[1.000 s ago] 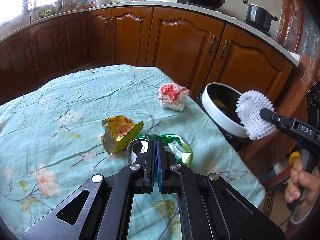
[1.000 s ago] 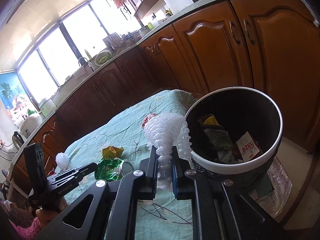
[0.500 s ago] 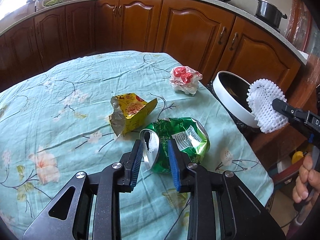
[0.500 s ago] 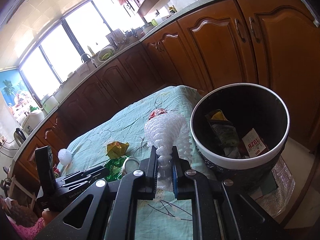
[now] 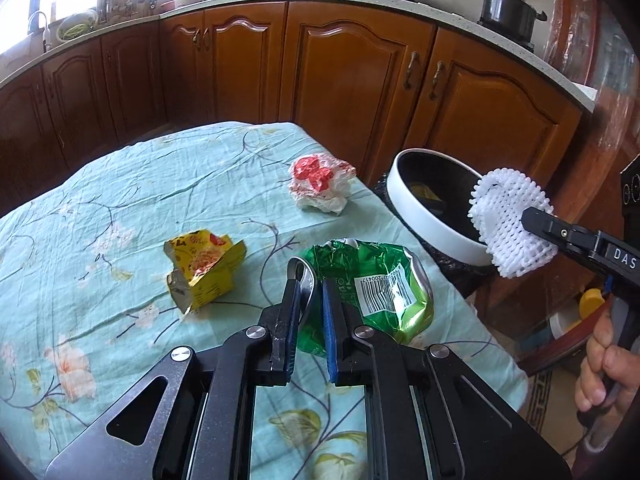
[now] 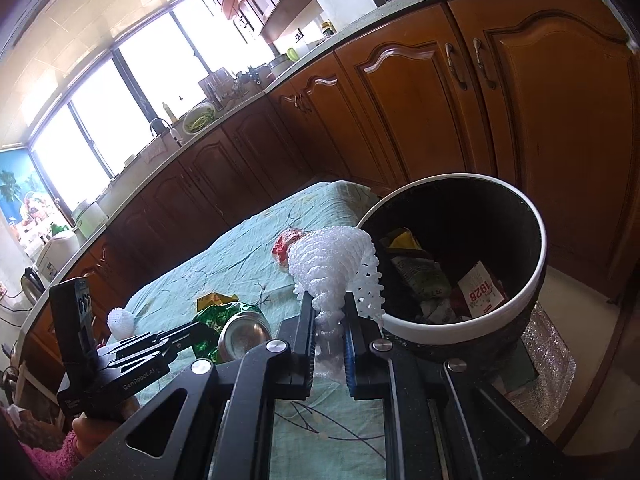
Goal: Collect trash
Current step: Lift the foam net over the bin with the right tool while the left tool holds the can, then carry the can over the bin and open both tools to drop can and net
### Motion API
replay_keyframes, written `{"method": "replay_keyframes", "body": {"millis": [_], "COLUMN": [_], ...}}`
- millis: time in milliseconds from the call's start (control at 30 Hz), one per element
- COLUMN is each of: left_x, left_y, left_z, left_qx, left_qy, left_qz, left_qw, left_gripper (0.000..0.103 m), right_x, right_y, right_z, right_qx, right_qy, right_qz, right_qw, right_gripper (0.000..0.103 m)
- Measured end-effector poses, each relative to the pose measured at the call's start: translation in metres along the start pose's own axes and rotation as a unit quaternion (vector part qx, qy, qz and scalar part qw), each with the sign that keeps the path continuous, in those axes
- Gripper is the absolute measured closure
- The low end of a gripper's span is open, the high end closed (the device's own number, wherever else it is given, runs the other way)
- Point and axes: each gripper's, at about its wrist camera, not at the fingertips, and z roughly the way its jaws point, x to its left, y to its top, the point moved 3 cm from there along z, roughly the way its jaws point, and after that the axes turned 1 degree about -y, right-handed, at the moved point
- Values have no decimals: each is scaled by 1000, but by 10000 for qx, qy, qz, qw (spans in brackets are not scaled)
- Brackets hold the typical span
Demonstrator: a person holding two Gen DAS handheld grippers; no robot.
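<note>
My left gripper (image 5: 310,284) is shut on the top rim of a crushed green can (image 5: 376,292) and holds it over the flowered tablecloth (image 5: 120,200). The can also shows in the right wrist view (image 6: 236,328). My right gripper (image 6: 329,300) is shut on a white foam fruit net (image 6: 332,264) and holds it next to the rim of the white-rimmed trash bin (image 6: 536,280), which holds wrappers. In the left wrist view the net (image 5: 508,224) hangs at the bin's near rim (image 5: 424,216). A yellow wrapper (image 5: 204,268) and a red-and-white crumpled bag (image 5: 320,184) lie on the table.
Wooden kitchen cabinets (image 5: 352,72) curve behind the table and bin. The table's right edge runs beside the bin. A small white foam ball (image 6: 121,320) shows behind the left gripper in the right wrist view.
My left gripper went from shut to open around the can's rim, then closed on it. My right gripper with the net has drifted slightly nearer the bin.
</note>
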Motion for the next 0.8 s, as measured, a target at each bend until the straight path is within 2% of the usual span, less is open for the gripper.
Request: {"method": "replay_keyframes", "body": {"millis": [367, 600, 800], "left_x": [-54, -82, -106], "left_y": [46, 75, 97], "left_z": [10, 36, 57], "left_qx": [-229, -78, -33], "left_qy": [-374, -545, -530], "left_qz": [456, 602, 854], "left_qw": [9980, 9967, 9949], "left_gripper": [93, 93, 93], "right_x": [-43, -61, -74], "right_y": [18, 35, 42], "right_z": [-13, -4, 10], "right_qx": [-186, -179, -62], "right_qy": [-393, -550, -680], "right_qz": [181, 205, 229], "right_qw": [9989, 9981, 9974], "right_gripper": [92, 92, 92]}}
